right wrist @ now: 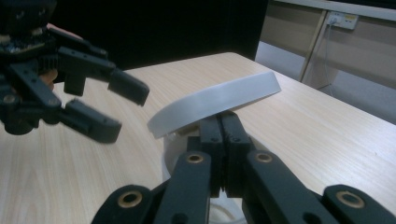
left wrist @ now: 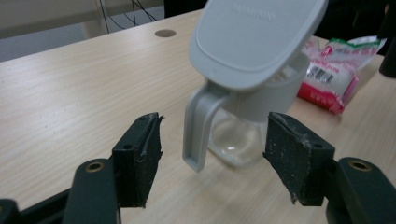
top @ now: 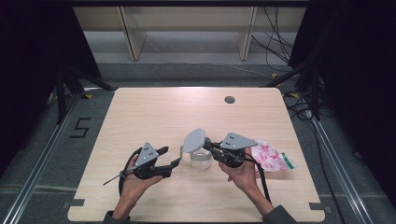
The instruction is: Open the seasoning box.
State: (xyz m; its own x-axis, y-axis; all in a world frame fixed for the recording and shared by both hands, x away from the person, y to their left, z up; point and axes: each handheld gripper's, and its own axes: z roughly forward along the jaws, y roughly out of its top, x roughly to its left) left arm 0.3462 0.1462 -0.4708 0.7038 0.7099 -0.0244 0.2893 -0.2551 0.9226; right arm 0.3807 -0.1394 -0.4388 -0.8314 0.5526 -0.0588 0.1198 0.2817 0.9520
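A small clear jug [top: 201,161] with a pale grey handle [left wrist: 196,130] stands on the wooden table [top: 154,112] near its front middle. Its grey flip lid [top: 194,140] is tilted up, open. My right gripper [top: 208,144] comes in from the jug's right and is shut on the lid's edge [right wrist: 215,100], jaws pressed together just under it [right wrist: 222,123]. My left gripper [top: 172,156] is open just left of the jug. In the left gripper view [left wrist: 212,154] the handle stands between the two spread pads and beyond them, touching neither.
A pink-and-white snack bag [top: 271,158] lies on the table just right of the right hand, also visible past the jug [left wrist: 334,74]. A round grommet hole [top: 229,99] sits near the far edge. Shelving legs and cables stand beyond the table.
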